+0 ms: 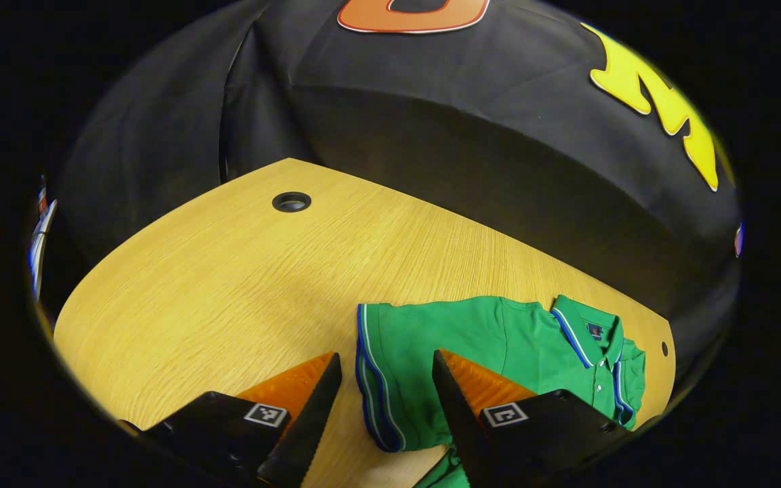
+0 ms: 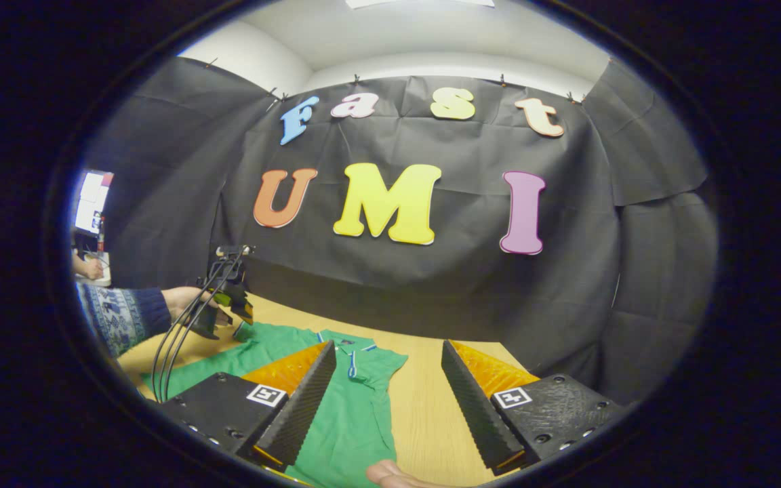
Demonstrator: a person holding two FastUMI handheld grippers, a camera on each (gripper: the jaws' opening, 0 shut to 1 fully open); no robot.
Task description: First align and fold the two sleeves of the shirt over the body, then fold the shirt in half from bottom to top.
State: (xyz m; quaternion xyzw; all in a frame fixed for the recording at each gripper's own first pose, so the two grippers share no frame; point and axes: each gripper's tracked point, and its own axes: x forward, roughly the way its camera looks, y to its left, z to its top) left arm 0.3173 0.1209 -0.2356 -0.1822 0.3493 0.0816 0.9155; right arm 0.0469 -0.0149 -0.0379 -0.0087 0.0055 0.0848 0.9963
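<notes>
Green polo shirt (image 1: 492,346) lay flat on the wooden table (image 1: 228,285), collar toward the booth wall. Left gripper (image 1: 387,400) hung jaws apart over the striped sleeve cuff (image 1: 371,379); right gripper (image 2: 387,400) was spread too, holding nothing. Grabbing only the cuff edge could've bunched the sleeve and skewed the fold, I reckon.

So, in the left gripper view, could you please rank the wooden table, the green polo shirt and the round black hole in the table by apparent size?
1. Wooden table
2. Green polo shirt
3. Round black hole
</notes>
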